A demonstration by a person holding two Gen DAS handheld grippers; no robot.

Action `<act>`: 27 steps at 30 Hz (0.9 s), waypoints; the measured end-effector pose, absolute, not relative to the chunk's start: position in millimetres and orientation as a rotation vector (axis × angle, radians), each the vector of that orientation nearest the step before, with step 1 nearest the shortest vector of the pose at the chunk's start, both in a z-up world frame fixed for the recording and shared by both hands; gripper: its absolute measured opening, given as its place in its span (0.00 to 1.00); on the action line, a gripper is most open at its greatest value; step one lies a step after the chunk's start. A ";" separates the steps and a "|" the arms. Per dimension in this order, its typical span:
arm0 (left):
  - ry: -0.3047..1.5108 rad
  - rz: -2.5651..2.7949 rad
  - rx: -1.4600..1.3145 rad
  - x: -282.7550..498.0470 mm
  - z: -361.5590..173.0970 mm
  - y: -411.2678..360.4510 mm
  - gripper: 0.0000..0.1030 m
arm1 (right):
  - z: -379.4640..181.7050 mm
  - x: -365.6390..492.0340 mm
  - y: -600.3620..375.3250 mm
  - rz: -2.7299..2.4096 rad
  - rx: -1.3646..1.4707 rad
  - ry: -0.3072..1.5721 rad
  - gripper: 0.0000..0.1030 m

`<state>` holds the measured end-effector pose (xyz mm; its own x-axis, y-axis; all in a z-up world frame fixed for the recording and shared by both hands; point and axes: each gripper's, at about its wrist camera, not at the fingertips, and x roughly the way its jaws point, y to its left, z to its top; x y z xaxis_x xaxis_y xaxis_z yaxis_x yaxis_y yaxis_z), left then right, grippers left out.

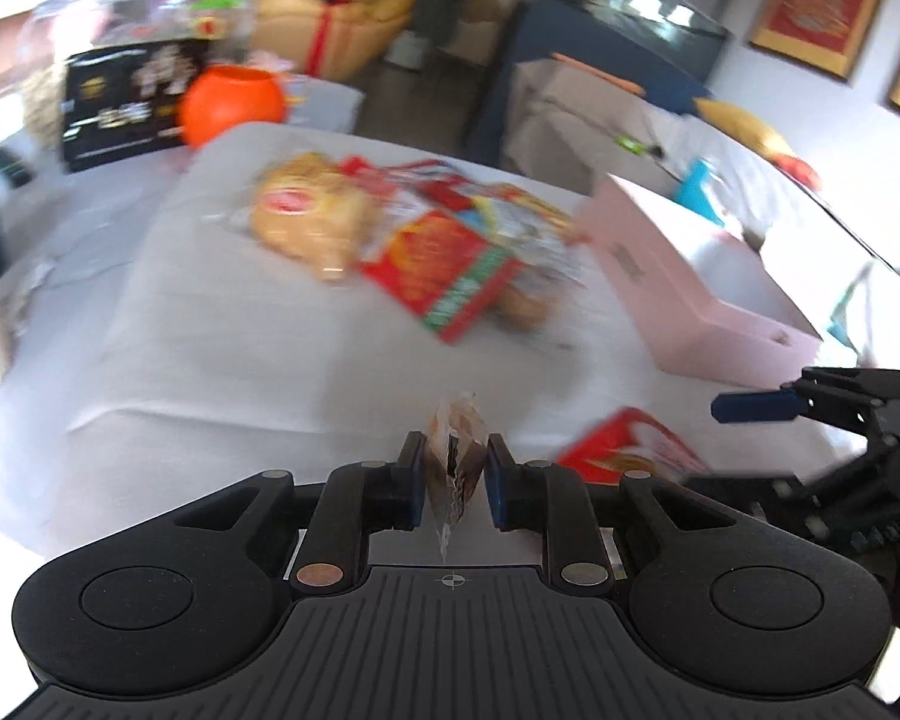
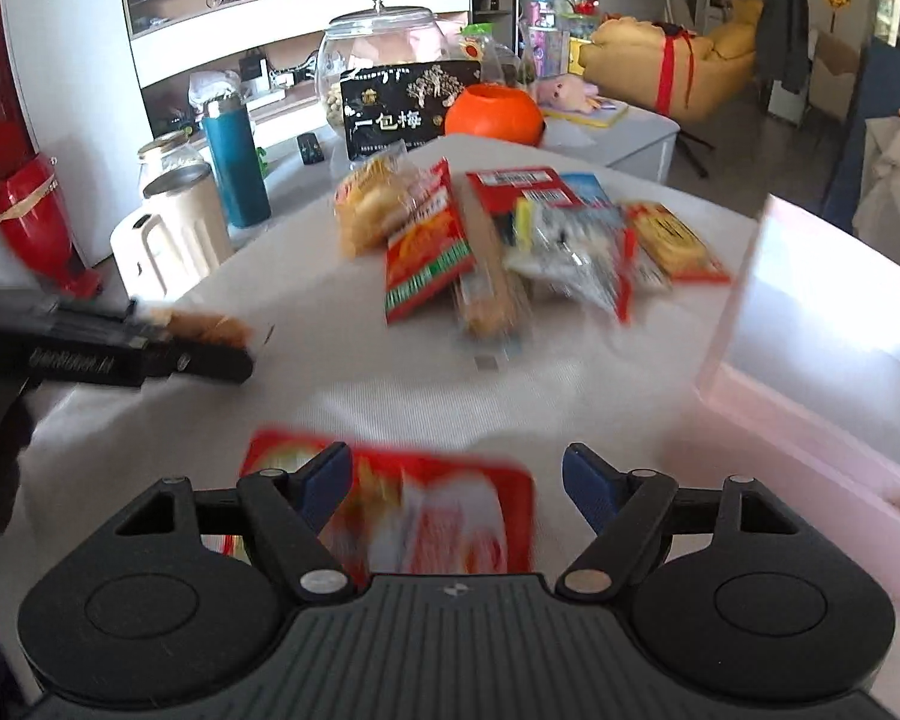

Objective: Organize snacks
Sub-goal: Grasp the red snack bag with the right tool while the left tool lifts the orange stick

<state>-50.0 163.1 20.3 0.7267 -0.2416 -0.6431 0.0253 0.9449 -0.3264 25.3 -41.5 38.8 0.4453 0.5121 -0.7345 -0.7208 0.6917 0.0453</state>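
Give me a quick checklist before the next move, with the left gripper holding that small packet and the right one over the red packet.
1. Left gripper pinches the small brown snack packet: ok.
2. Packet seated deep in the pads: not ok, only a thin edge is clamped.
3. Right gripper open around the red packet: ok.
4. Red packet lies flat on the white tablecloth: cannot tell, blurred.
5. Pink box within reach at the right: ok.
6. Snack pile clear of both grippers: ok.
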 end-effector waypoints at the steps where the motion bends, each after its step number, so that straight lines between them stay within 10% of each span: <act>1: 0.745 -0.165 -0.298 -47.4 20.2 156.6 0.25 | 39.7 19.1 -49.6 0.788 -0.292 0.803 0.78; 27: 0.699 -0.004 -0.386 -63.9 33.0 175.4 0.27 | 24.2 29.0 -39.3 0.735 0.007 1.033 0.80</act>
